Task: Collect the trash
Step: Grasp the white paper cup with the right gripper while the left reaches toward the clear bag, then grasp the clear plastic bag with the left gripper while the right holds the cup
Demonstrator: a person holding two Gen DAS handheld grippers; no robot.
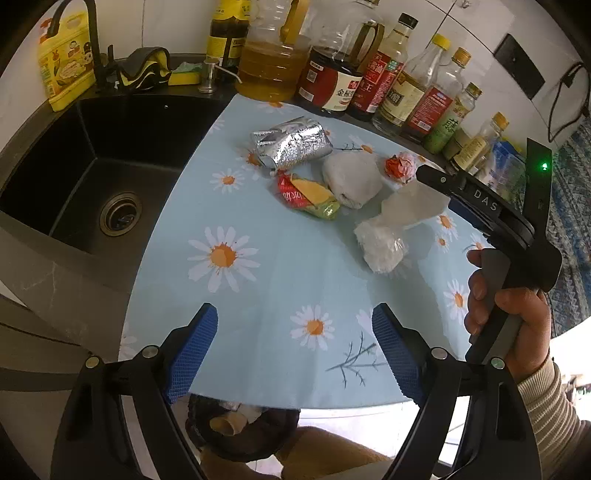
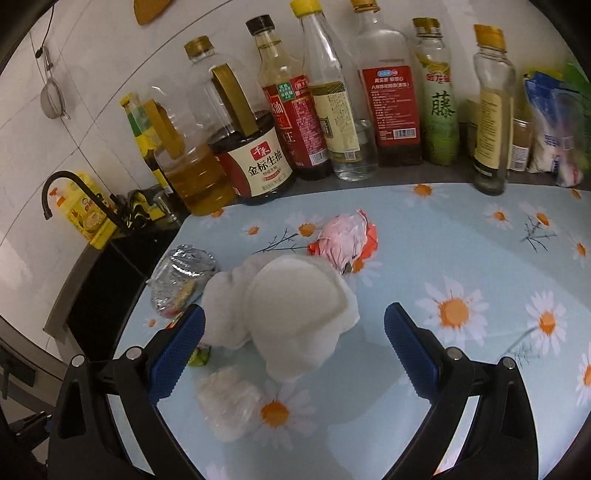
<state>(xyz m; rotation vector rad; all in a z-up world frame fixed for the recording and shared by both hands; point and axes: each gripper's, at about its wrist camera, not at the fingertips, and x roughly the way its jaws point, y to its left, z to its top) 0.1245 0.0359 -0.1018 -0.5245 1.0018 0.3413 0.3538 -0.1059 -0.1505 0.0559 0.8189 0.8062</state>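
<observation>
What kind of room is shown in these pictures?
Most likely a home kitchen counter: a black sink with a tap, and a row of oil and sauce bottles against the tiled wall.

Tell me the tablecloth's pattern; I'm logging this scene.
Light blue tablecloth printed with white daisies with orange centres; clearest in the left wrist view.

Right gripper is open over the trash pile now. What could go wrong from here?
1. The right gripper straddles a white cup lying against crumpled tissue; closing may crush the cup or grab only tissue.
2. The clear plastic wrap lies just below; it could be dragged off the tablecloth.
3. Overshooting might knock the bottles behind.
</observation>
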